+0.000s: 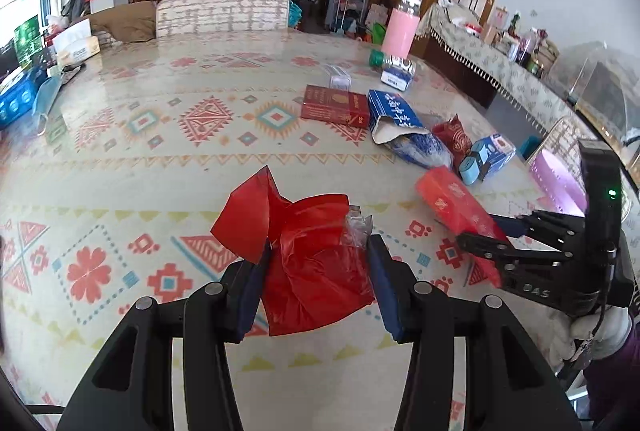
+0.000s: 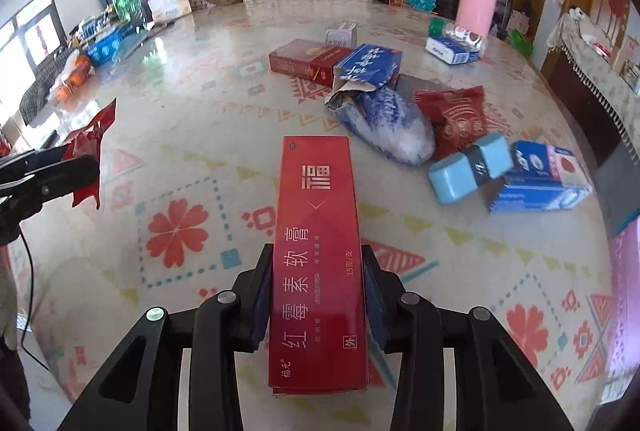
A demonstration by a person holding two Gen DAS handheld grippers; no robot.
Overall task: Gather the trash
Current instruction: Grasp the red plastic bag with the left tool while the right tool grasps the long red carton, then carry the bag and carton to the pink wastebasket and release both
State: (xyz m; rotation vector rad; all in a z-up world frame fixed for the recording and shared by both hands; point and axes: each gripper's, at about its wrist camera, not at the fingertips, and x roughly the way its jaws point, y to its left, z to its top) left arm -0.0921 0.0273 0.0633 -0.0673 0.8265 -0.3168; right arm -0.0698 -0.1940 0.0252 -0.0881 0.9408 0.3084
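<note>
While both grippers are lifted over the patterned table (image 1: 168, 151), each has trash in it: left gripper (image 1: 318, 283) has its blue pads pressed onto a crumpled red plastic wrapper (image 1: 304, 255), a bit of clear film sticking out at the wrapper's top right, wrapper bulging up and forward past the fingertips; right gripper (image 2: 316, 295) is clamped on a long red ointment box (image 2: 320, 251), box lying lengthwise along the fingers with its far end sticking out well past them, printed face up. From the left wrist view the right gripper (image 1: 486, 243) shows at the right edge, box in its jaws, a gloved hand (image 1: 592, 335) behind it; from the right wrist view the left gripper (image 2: 86, 167) shows at the left edge with the red wrapper (image 2: 90, 147) in it. Rest of the trash sits on the table further back, right of centre: dark red carton (image 2: 306, 61), torn blue box (image 2: 368, 67) with a blue-white bag (image 2: 388, 129) spilling out of it, red foil packet (image 2: 456, 119), light blue roll (image 2: 468, 167) leaning on a blue and white box (image 2: 540, 179), small clear box (image 2: 341, 34), another white-blue box (image 2: 450, 50) near a pink bottle (image 2: 478, 1). Blue masks (image 1: 44, 99) and a tissue box (image 1: 76, 45) at the far left edge of the table
</note>
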